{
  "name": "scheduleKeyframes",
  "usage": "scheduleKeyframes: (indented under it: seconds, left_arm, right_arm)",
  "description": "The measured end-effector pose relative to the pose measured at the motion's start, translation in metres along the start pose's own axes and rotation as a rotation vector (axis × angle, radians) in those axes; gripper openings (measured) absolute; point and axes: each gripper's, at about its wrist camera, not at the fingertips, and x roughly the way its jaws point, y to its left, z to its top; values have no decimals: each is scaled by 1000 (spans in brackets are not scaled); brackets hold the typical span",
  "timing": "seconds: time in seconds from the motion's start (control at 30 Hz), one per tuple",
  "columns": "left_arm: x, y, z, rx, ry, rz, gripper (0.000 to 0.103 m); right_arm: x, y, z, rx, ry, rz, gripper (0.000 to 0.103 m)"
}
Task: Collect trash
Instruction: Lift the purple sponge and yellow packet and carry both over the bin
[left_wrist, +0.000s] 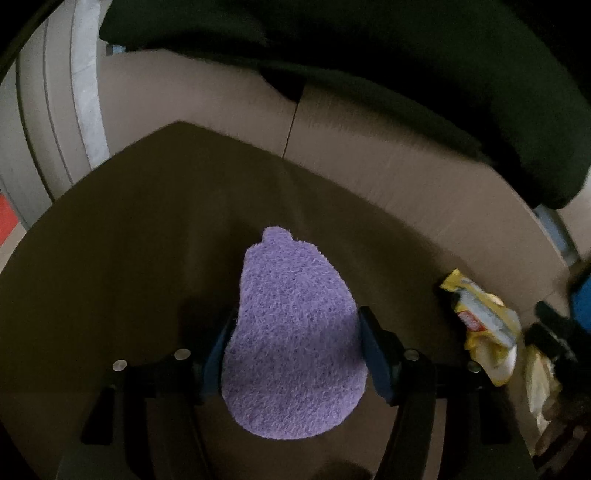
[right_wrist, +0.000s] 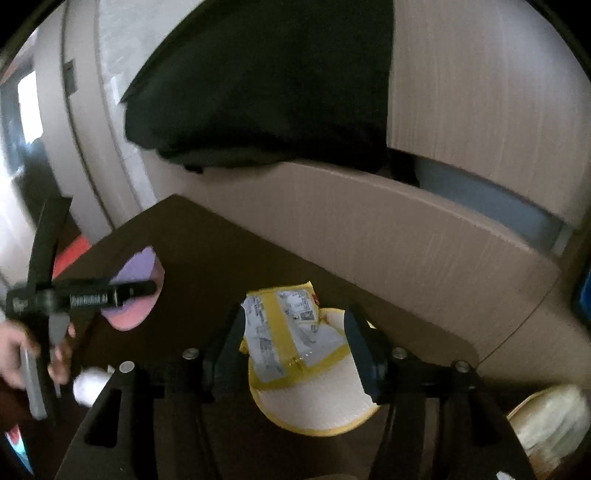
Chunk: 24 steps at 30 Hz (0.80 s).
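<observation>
My left gripper (left_wrist: 291, 350) straddles the purple scouring pad (left_wrist: 291, 343) on the dark surface (left_wrist: 129, 240), fingers spread and not visibly pressing. My right gripper (right_wrist: 295, 350) hangs wide apart around the yellow wrapper (right_wrist: 291, 332).

My left gripper (left_wrist: 295, 350), black frame with dark blue pads (left_wrist: 375, 354), pointed steeply down, jaws spread wide, pads not clamping. From the right wrist camera it showed side-on, with my bare left hand (right_wrist: 20, 354) wrapped round its handle, fingers curled on the grip. My right gripper (right_wrist: 295, 332), same black build, was also angled down, jaws fully apart, nothing pinched between the pads. It showed only as a dark blur at the right edge of the left camera.
</observation>
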Motion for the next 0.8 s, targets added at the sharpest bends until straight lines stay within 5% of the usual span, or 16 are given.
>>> scheduleKeyframes:
  seconds: [0.2, 0.43, 0.53, 0.8]
  left_arm:
    - [-33, -8, -7, 37, -81, -35, 64]
    - [-55, -10, -16, 62, -148, -57, 64]
    - [-58, -8, -19, 41, -140, -78, 64]
    - [-97, -32, -20, 59, -204, -113, 64]
  right_arm:
    - [33, 20, -4, -153, 85, -19, 53]
    - [64, 21, 0, -148, 158, -91, 48]
    - [54, 24, -1, -150, 124, -146, 30]
    - [-33, 33, 9, -101, -8, -93, 28]
